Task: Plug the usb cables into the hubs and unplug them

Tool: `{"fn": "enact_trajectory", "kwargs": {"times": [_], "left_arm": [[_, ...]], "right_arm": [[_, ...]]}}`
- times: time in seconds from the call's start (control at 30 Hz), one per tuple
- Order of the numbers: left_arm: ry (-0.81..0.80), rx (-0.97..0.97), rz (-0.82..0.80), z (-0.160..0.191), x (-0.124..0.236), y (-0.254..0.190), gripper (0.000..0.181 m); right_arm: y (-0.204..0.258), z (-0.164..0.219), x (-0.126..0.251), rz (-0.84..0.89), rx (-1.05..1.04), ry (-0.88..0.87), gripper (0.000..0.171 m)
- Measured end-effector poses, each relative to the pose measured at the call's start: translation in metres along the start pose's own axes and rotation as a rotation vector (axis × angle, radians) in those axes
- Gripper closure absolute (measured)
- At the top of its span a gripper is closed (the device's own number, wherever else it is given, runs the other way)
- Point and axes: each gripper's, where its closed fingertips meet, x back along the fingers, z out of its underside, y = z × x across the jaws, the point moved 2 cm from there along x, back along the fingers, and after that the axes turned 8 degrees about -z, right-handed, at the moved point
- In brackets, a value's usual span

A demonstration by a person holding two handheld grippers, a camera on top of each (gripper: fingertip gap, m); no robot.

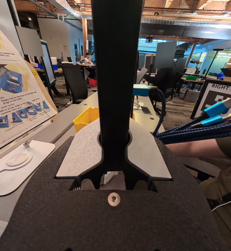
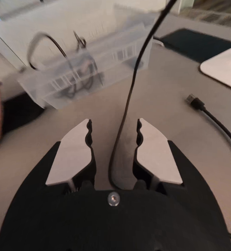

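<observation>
My left claw [image 1: 115, 135] is clamped on a long black hub [image 1: 116, 67], which stands straight up between the fingers and fills the middle of that view. Just right of it a bundle of blue braided usb cables [image 1: 193, 133] crosses a person's forearm [image 1: 191, 150], their bright blue plugs [image 1: 215, 108] pointing up and away. Beyond the left claw sits a yellow bin [image 1: 85, 119] on the surface [image 1: 143, 115]; to its left, an instruction sheet [image 1: 14, 95] leans on a white stand. My right claw [image 2: 114, 120] hangs wide apart, gripping nothing, with a thin black cord [image 2: 131, 84] running between its fingers. Right of it a black usb plug [image 2: 195, 101] lies on the surface; ahead, a clear bin [image 2: 74, 78] (too blurred to read its contents).
</observation>
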Motion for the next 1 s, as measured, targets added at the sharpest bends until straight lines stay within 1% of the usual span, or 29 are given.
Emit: {"fn": "enact_trajectory", "kwargs": {"times": [0.07,0.17,0.3,0.33,0.37,0.47,0.57,0.6,0.67,0.77,0.9,1.0], "left_arm": [[-0.011,0.009,-0.001,0.0,0.003,0.003,0.155],[-0.026,0.014,-0.007,-0.002,0.008,0.005,0.155],[-0.041,0.009,-0.02,-0.003,0.017,0.007,0.155],[-0.048,0.011,-0.024,-0.004,0.019,0.008,0.155],[-0.056,0.014,-0.027,-0.005,0.021,0.009,0.155],[-0.073,0.022,-0.044,-0.007,0.027,0.011,0.155],[-0.082,0.024,-0.064,-0.008,0.032,0.013,0.155],[-0.086,0.025,-0.065,-0.009,0.033,0.013,0.155],[-0.096,0.028,-0.061,-0.012,0.033,0.011,0.155],[-0.105,0.026,-0.044,-0.016,0.032,0.006,0.155],[-0.101,0.02,-0.028,-0.019,0.025,-0.001,0.154],[-0.099,0.021,0.001,-0.022,0.018,-0.008,0.154]], "right_arm": [[-0.006,0.015,-0.016,0.028,0.035,0.091,0.111],[-0.014,0.027,-0.03,0.054,0.011,0.173,0.118],[-0.021,0.031,-0.031,0.078,-0.046,0.213,0.143],[-0.021,0.033,-0.03,0.071,-0.057,0.227,0.156],[-0.019,0.035,-0.029,0.05,-0.069,0.244,0.163],[-0.012,0.04,-0.026,-0.006,-0.077,0.282,0.165],[-0.011,0.037,-0.018,0.021,-0.058,0.281,0.165],[-0.008,0.027,-0.013,0.018,-0.06,0.239,0.166],[-0.005,-0.006,0.006,0.025,-0.071,0.124,0.166],[-0.002,-0.065,0.05,0.038,-0.071,-0.027,0.166],[-0.002,-0.137,0.116,0.062,-0.046,-0.134,0.167],[0.001,-0.181,0.163,0.057,-0.052,-0.179,0.167]]}}
